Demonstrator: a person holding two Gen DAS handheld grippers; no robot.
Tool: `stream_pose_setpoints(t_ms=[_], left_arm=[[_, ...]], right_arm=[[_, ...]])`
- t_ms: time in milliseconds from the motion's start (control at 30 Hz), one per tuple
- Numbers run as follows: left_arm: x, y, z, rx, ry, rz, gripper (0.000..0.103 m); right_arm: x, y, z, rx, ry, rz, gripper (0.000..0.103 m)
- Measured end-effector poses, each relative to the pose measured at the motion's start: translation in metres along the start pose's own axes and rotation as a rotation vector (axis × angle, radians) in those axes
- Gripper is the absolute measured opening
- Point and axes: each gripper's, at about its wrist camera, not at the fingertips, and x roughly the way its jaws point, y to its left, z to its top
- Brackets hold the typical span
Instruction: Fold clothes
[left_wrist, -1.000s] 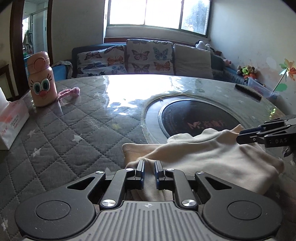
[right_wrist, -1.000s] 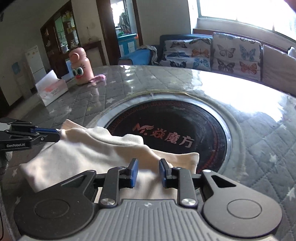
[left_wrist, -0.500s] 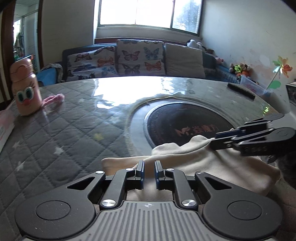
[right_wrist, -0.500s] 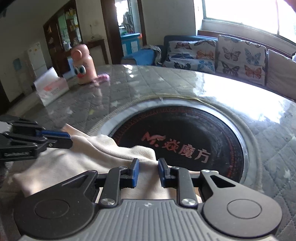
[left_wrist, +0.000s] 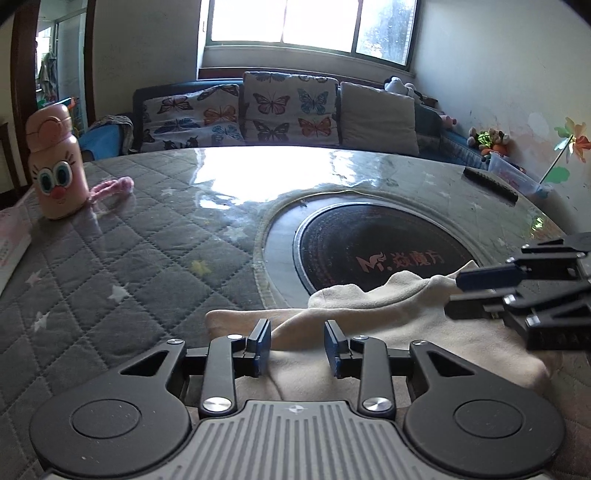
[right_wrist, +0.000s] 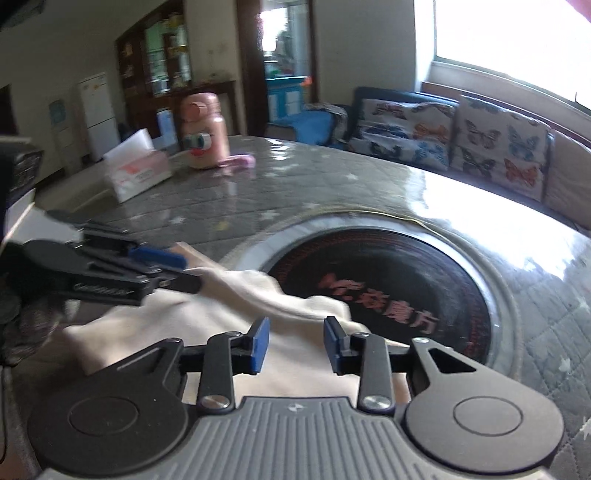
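A soft, limp cream garment (left_wrist: 399, 325), lain in loose layers at the table's (left_wrist: 147, 258) near edge, is flanked by the left tool (left_wrist: 297, 345) and right tool (right_wrist: 295, 345), both spread, and is best pinched at its edges.

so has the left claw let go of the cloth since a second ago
Yes. The left claw has opened: its blue pads, nearly shut on the cream garment before, now stand apart, with the fabric lying loose between them beside the round black hotplate.
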Motion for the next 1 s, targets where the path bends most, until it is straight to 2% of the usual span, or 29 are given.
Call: stream_pose_setpoints(t_ms=[100,233,400,500,767,900,1000], left_arm=[[-0.009,0.003,-0.002,-0.01,-0.011,0.017,0.051],[-0.02,0.01,-0.007,-0.031,-0.019,0.041,0.057],[-0.038,0.029,-0.013,-0.083,-0.03,0.081,0.068],[-0.048,0.042,-0.017,-0.128,-0.036,0.104,0.069],[-0.062,0.064,-0.031,-0.253,-0.026,0.069,0.069],[-0.067,0.072,-0.037,-0.314,-0.019,0.046,0.069],[-0.067,0.072,-0.04,-0.357,-0.004,0.01,0.069]], right_arm=[[-0.007,0.017,0.0,-0.04,-0.003,0.035,0.04],[-0.015,0.044,-0.003,-0.117,-0.005,0.087,0.05],[-0.017,0.077,-0.008,-0.218,0.002,0.126,0.054],[-0.014,0.101,-0.01,-0.291,0.006,0.151,0.055],[-0.002,0.154,-0.018,-0.469,0.007,0.183,0.055],[0.01,0.174,-0.023,-0.543,0.011,0.16,0.053],[0.017,0.18,-0.025,-0.552,0.022,0.142,0.049]])
